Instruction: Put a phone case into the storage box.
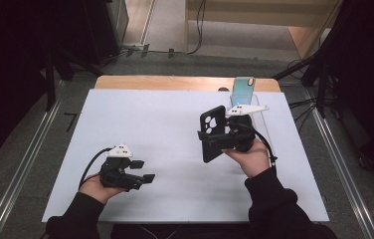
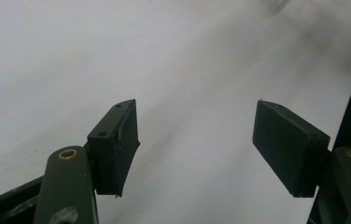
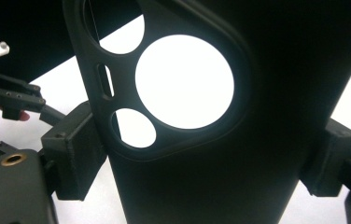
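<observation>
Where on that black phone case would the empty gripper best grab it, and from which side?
Probably the plain lower half of the black phone case, below the camera cutouts, coming from its free left edge. The right gripper already clamps the case across its width near the middle, so the lower end is unobstructed. The left gripper, jaws open, looks wide enough for that flat, thin edge.

On the desk, the left hand-held gripper sits low at the near left, its 2 jaws spread with bare desk between them. The right hand-held gripper is held up at the right of centre, clamping a phone case upright between its jaws (camera cut-outs at the top). Behind it, at the desk's far edge, lies a phone.
</observation>
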`<state>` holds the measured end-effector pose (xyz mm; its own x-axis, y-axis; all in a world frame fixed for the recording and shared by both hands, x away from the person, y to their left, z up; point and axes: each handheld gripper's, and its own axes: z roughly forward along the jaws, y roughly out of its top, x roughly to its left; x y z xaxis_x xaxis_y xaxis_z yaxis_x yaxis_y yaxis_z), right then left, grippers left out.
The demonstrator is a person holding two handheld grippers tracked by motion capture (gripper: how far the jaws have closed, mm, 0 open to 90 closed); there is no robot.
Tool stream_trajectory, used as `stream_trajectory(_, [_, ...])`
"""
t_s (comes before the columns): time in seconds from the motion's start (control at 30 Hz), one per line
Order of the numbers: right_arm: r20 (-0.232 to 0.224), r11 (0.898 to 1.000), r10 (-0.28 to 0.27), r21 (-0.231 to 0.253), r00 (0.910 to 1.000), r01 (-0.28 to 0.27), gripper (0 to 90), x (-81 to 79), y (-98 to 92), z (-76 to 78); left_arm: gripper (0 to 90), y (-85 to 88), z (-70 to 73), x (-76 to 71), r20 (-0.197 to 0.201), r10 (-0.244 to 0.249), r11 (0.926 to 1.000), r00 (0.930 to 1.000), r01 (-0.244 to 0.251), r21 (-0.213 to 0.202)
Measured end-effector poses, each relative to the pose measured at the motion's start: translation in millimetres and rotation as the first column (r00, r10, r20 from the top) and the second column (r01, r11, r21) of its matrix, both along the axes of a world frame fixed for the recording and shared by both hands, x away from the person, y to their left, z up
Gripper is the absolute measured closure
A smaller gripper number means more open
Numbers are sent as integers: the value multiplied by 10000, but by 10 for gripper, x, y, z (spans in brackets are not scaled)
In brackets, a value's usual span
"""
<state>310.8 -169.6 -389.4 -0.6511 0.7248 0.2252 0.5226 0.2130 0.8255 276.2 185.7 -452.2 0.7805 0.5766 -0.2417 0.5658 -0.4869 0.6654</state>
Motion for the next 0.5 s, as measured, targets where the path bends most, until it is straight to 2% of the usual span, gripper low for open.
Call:
stream_trajectory(0.37, [147,9975,-667,253,9977,663,139,115,-297,187,314,52,-13,-39,-103,334,9994,9994,-335,-128])
stream_trajectory(0.5, [205,9951,-942,318,9953,935,139,155,-409,247,315,88,5,-46,-550,736,9970,9958,-749,-212])
